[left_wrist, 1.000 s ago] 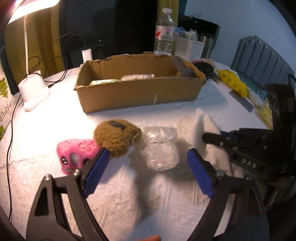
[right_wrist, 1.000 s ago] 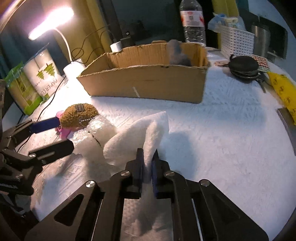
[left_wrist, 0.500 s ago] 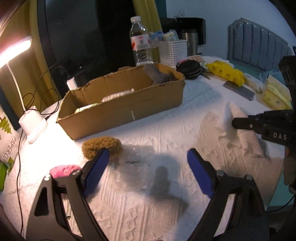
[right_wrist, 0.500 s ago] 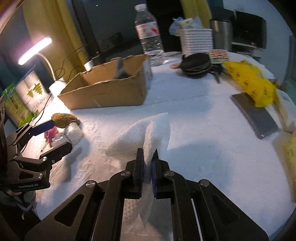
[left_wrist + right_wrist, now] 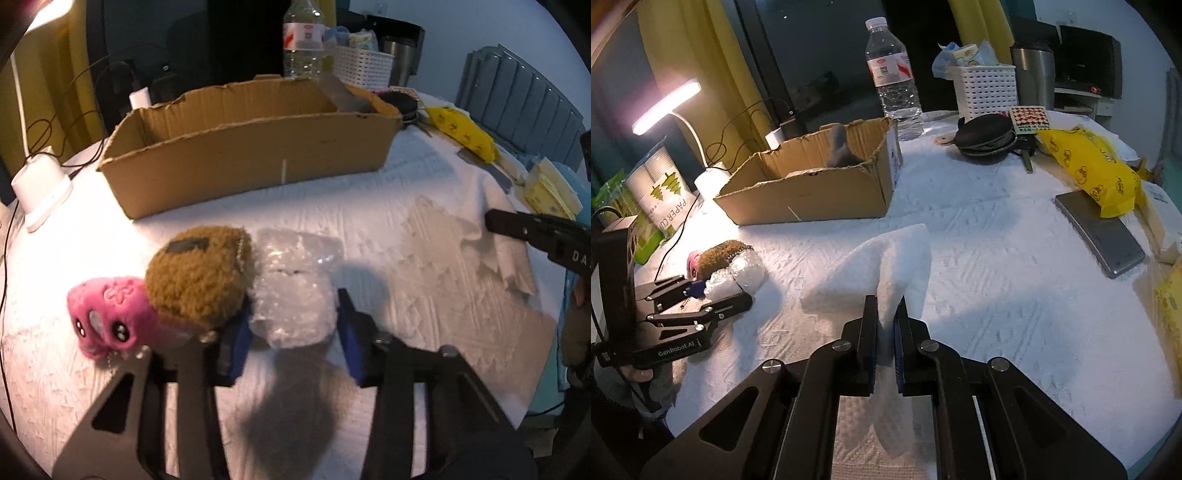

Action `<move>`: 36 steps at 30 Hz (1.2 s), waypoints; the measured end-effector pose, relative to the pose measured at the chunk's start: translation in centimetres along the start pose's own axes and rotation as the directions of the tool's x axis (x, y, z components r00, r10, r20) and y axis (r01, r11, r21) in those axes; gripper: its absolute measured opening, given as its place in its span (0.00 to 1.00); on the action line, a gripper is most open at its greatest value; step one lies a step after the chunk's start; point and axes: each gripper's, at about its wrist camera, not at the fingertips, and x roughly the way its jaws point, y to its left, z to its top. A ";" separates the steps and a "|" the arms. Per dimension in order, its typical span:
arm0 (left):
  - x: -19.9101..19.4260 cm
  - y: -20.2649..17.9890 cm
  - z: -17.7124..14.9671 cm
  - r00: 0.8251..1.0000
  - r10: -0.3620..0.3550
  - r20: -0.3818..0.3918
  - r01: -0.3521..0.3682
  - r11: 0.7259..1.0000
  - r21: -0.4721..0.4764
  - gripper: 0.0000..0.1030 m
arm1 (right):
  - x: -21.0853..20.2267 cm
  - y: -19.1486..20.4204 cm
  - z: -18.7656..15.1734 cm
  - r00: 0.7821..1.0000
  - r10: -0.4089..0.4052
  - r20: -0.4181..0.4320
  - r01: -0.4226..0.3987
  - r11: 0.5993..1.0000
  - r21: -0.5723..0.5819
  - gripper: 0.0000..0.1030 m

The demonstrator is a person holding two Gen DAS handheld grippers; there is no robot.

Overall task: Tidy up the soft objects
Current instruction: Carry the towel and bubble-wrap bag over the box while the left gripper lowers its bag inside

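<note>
My left gripper [image 5: 293, 317] has its jaws close on both sides of a clear bubble-wrap bundle [image 5: 295, 291] lying on the white tablecloth. A brown plush [image 5: 199, 277] and a pink plush toy [image 5: 107, 317] lie touching it on the left. My right gripper [image 5: 885, 317] is shut on a white paper towel [image 5: 882, 258], which hangs partly lifted off the table. The right gripper's fingers [image 5: 524, 225] show at the right of the left wrist view. The left gripper [image 5: 701, 295] shows at the left of the right wrist view. An open cardboard box [image 5: 258, 158] stands behind.
A desk lamp [image 5: 665, 107], a water bottle [image 5: 894, 77], a white basket [image 5: 986, 88], a black pouch [image 5: 986, 136], a yellow bag [image 5: 1089, 166], a grey flat device [image 5: 1100, 232] and paper-cup packs [image 5: 661, 195] stand around the table. A grey item [image 5: 838, 147] leans in the box.
The left gripper has come back down and forward, and its jaws have narrowed around the bubble-wrap bundle. The right gripper still holds the paper towel and has shifted its view.
</note>
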 end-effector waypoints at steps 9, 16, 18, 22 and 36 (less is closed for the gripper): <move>-3.6 -0.6 0.6 0.994 -0.069 0.080 0.068 0.998 0.009 0.38 | -1.4 0.5 0.6 0.999 -0.016 0.032 0.017 1.000 -0.012 0.08; -6.9 -0.1 1.5 0.985 -0.095 0.147 0.095 0.995 0.012 0.38 | -1.8 1.8 1.5 0.999 -0.013 0.049 0.014 0.999 -0.031 0.08; -7.6 0.4 1.9 0.982 -0.093 0.165 0.093 0.996 0.008 0.38 | -1.9 2.2 1.9 0.998 -0.012 0.057 0.014 0.999 -0.039 0.08; -8.8 1.9 2.6 0.976 -0.086 0.201 0.089 0.996 -0.005 0.38 | -1.8 3.1 2.9 0.998 -0.006 0.069 0.010 0.999 -0.052 0.08; -9.7 6.1 4.6 0.961 -0.066 0.267 0.081 0.996 -0.046 0.38 | -0.2 6.5 6.6 0.997 0.026 0.076 -0.016 0.992 -0.129 0.08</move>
